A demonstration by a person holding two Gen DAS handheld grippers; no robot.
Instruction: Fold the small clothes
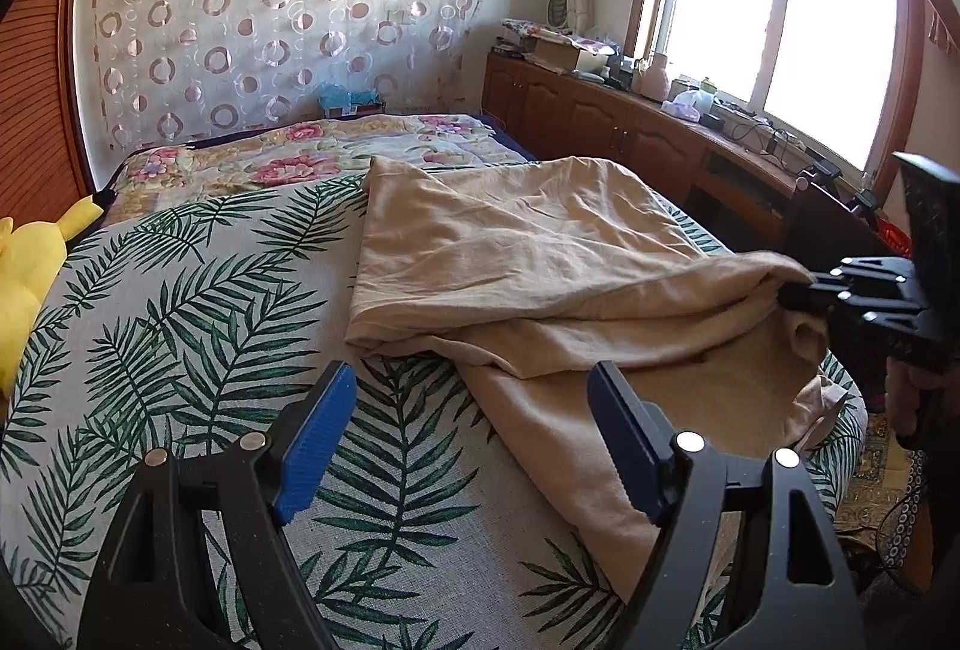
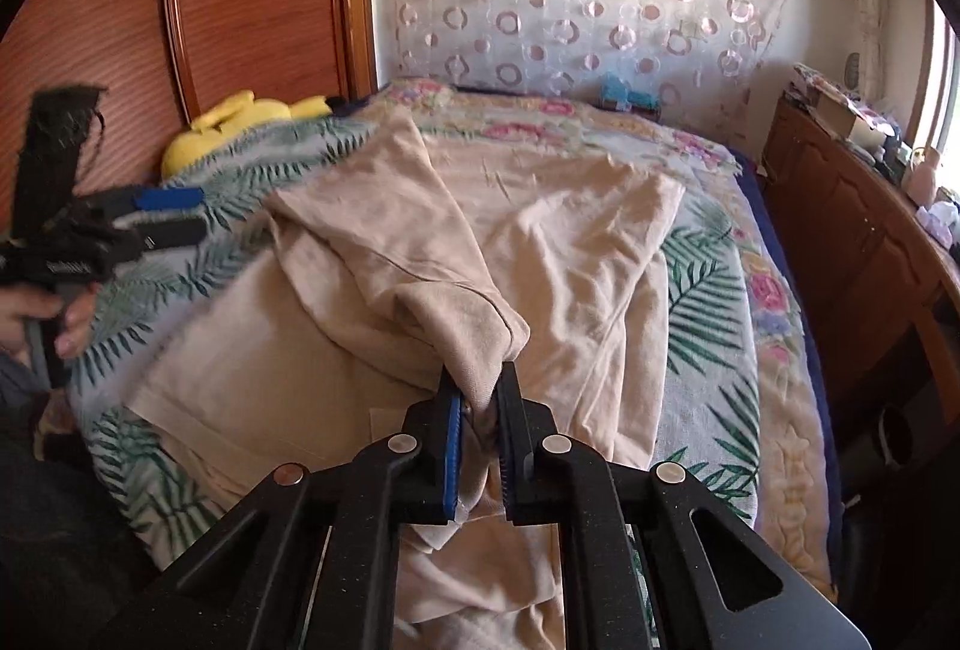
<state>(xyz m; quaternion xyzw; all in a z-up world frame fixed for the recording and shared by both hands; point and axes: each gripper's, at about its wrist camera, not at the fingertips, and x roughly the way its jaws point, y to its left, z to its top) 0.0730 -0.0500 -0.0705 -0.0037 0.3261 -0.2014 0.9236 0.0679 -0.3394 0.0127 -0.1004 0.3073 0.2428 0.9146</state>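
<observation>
Right gripper (image 2: 480, 410) pinches the shirt (image 2: 540, 242) edge between its fingers; left gripper (image 1: 468, 434) gapes wide, empty. Lift gently, keeping the fold even.

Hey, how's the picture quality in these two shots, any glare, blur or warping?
Left wrist view: the window is blown out white, and fisheye bends the room edges. Right wrist view: the left gripper and the leaf-print cover near it smear with motion blur, while the beige garment in the right gripper stays fairly sharp.
</observation>
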